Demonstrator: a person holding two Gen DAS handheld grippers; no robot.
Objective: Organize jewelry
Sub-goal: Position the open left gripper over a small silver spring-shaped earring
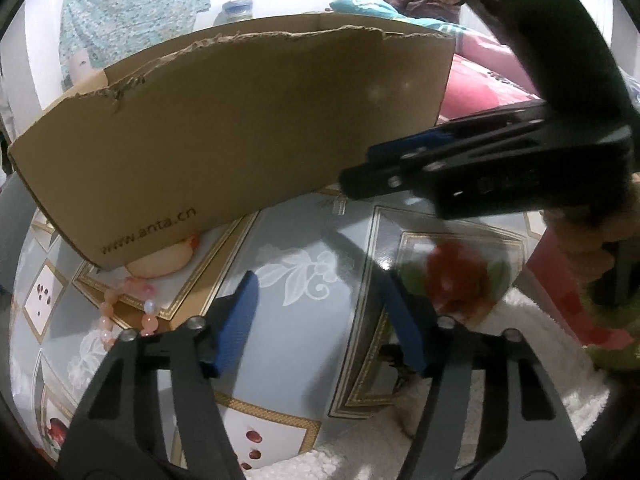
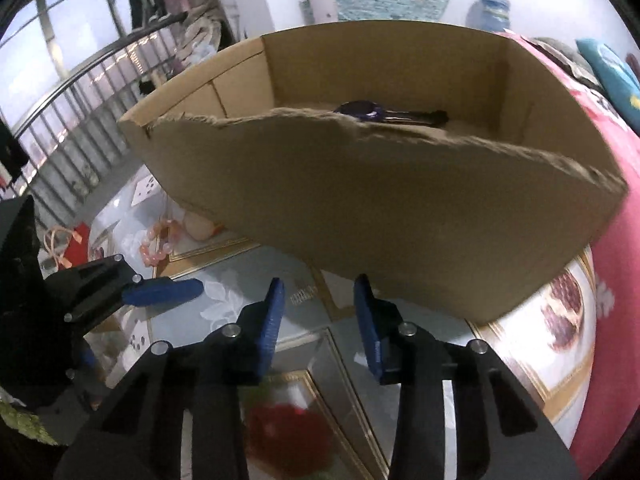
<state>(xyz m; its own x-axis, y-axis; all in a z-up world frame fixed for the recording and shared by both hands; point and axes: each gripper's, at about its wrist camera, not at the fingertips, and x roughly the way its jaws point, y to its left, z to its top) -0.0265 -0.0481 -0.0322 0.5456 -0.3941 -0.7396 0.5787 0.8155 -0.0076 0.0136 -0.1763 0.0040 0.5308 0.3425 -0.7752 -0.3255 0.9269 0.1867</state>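
The left gripper (image 1: 320,320) is close to the camera, and its blue pads are spread wide with nothing between them. The right gripper (image 2: 320,316) also has its jaws apart and holds nothing. Both hang over a table (image 1: 304,240) with a flowery cloth.

A pink bead bracelet (image 1: 124,312) lies on the table, off to the left of the left gripper's jaws and not touching them. Just past it is a peach-colored lump (image 1: 164,260), partly under the box; what it is cannot be told.

Next comes a brown cardboard box (image 1: 240,128) with a torn top edge. The writing on its side says "www.anta.cn". Inside the box lies a dark purple thing (image 2: 360,110).
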